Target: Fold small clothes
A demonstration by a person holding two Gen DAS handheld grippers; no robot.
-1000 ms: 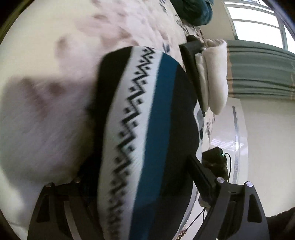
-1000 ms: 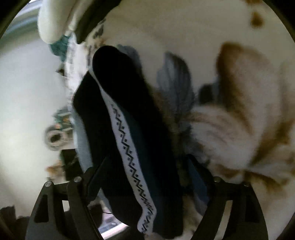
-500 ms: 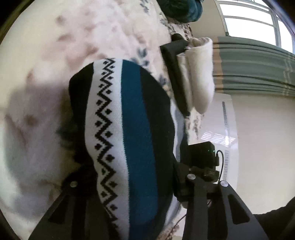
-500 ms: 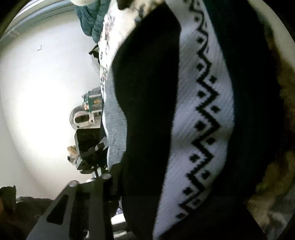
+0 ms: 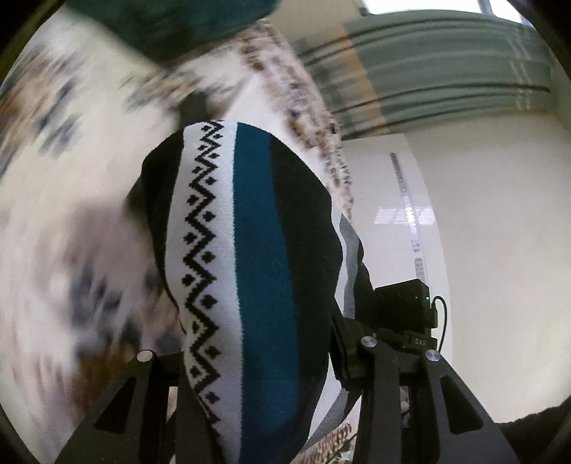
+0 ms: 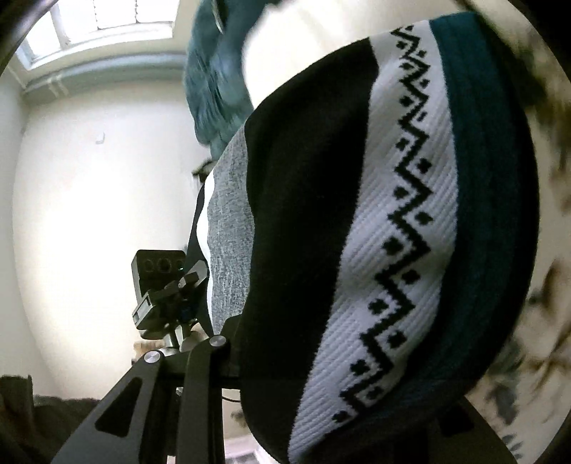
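A knitted garment (image 5: 257, 257) with black, white zigzag, teal and grey bands fills both wrist views. My left gripper (image 5: 257, 360) is shut on it; the cloth runs between its black fingers (image 5: 378, 360) and bulges forward over a floral fleece blanket (image 5: 71, 221). In the right wrist view the same garment (image 6: 385, 221) covers most of the frame. My right gripper (image 6: 321, 357) is shut on it; only its left finger (image 6: 200, 360) shows, the other is hidden by cloth.
A dark teal fabric pile (image 5: 171, 25) lies on the blanket at the top, also in the right wrist view (image 6: 214, 82). A black camera unit (image 5: 403, 303) sits beside the garment, also in the right view (image 6: 157, 271). White wall (image 5: 499, 250), grey-green curtain (image 5: 446, 64).
Both grippers have swung with the garment held in them, the view turning toward the wall and window. The other gripper's white-padded finger has left the left view. The garment has stayed gripped.
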